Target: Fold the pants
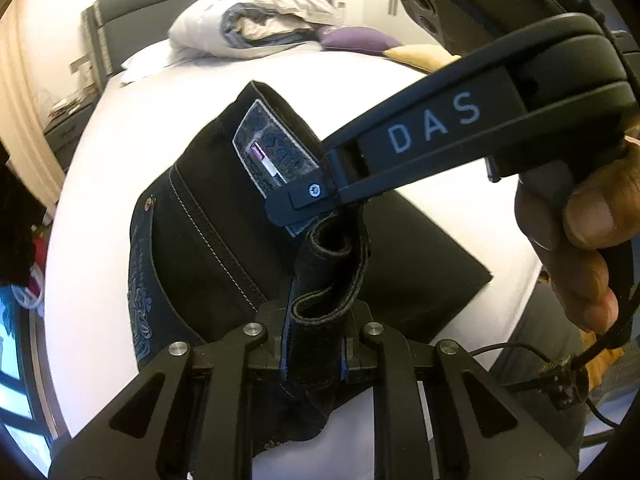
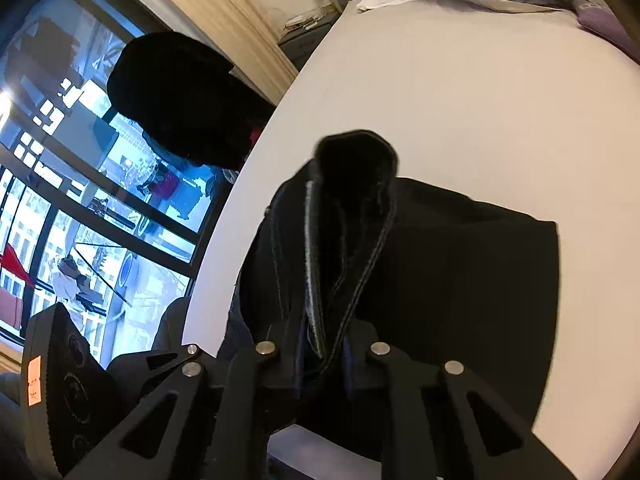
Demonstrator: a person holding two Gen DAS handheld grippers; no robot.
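Black pants (image 1: 224,232) with white stitching and a waist label (image 1: 272,152) lie on the white bed (image 1: 100,208). My left gripper (image 1: 316,344) is shut on a bunched hem of the pants, lifted above the bed. My right gripper (image 1: 304,200) reaches in from the upper right of the left wrist view and sits at the same bunch of fabric. In the right wrist view my right gripper (image 2: 324,344) is shut on a raised fold of the pants (image 2: 440,264), which drape down onto the bed (image 2: 460,100).
Pillows and a folded duvet (image 1: 256,16) sit at the head of the bed, with a purple cushion (image 1: 356,38). A nightstand (image 1: 68,120) stands at the left. A large window (image 2: 80,184) and a dark hanging garment (image 2: 180,100) are beside the bed.
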